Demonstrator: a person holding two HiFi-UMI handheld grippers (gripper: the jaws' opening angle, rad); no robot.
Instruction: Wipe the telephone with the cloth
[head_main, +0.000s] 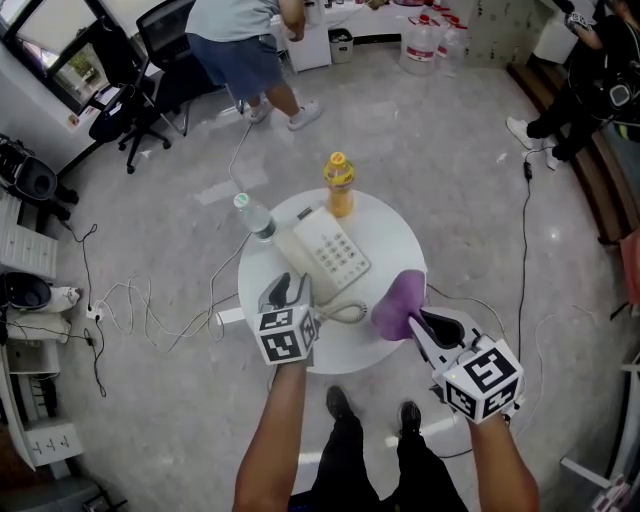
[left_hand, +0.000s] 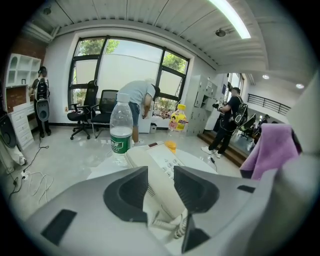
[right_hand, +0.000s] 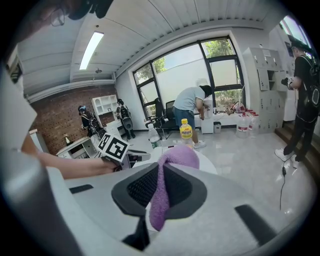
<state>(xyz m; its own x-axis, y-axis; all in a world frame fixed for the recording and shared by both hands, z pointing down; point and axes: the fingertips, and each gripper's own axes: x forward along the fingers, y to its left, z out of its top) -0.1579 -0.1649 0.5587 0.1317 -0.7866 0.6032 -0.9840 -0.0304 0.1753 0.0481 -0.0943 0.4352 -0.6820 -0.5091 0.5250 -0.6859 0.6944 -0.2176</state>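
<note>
A cream telephone (head_main: 335, 255) with its handset on the left side lies in the middle of the round white table (head_main: 395, 235). Its coiled cord (head_main: 345, 313) trails to the near edge. My left gripper (head_main: 290, 292) hovers at the table's near left, just short of the handset, jaws apart and empty. In the left gripper view the telephone (left_hand: 161, 161) shows through the gap of that gripper (left_hand: 160, 172). My right gripper (head_main: 425, 322) is shut on a purple cloth (head_main: 398, 305) that hangs over the table's near right. The cloth (right_hand: 175, 157) bulges out from the pinched gripper (right_hand: 161, 172).
A clear water bottle (head_main: 255, 215) stands at the table's left rim and a yellow juice bottle (head_main: 339, 184) at its far edge. Cables (head_main: 150, 310) run across the floor on the left. A person (head_main: 240, 50) bends near office chairs (head_main: 150, 80); another person (head_main: 580, 90) stands at the right.
</note>
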